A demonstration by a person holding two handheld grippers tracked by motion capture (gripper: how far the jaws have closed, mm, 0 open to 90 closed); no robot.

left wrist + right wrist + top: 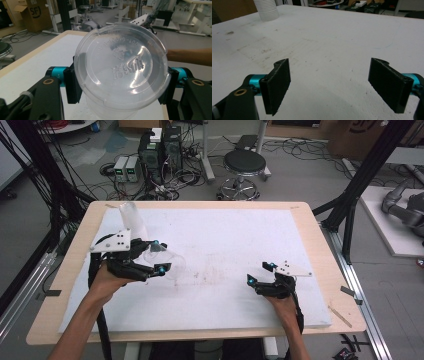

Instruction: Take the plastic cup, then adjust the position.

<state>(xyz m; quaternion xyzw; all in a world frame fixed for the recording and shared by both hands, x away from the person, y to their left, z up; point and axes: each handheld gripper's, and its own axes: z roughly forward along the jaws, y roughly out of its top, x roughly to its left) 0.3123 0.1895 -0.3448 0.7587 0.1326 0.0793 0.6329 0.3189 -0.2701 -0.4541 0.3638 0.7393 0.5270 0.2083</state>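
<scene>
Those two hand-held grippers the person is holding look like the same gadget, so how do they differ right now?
The left hand-held gripper is shut on a clear plastic cup, which sits between its jaws; the right hand-held gripper holds nothing. The right one's jaws stand wide apart over the bare white table, while the left one's press the cup's sides. The left one is at the table's left side near a stack of cups, the right one at the right. Both have black jaws with teal fittings.

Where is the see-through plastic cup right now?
The clear cup is clamped in the left gripper, at the left of the white board, near the cup stack.
</scene>
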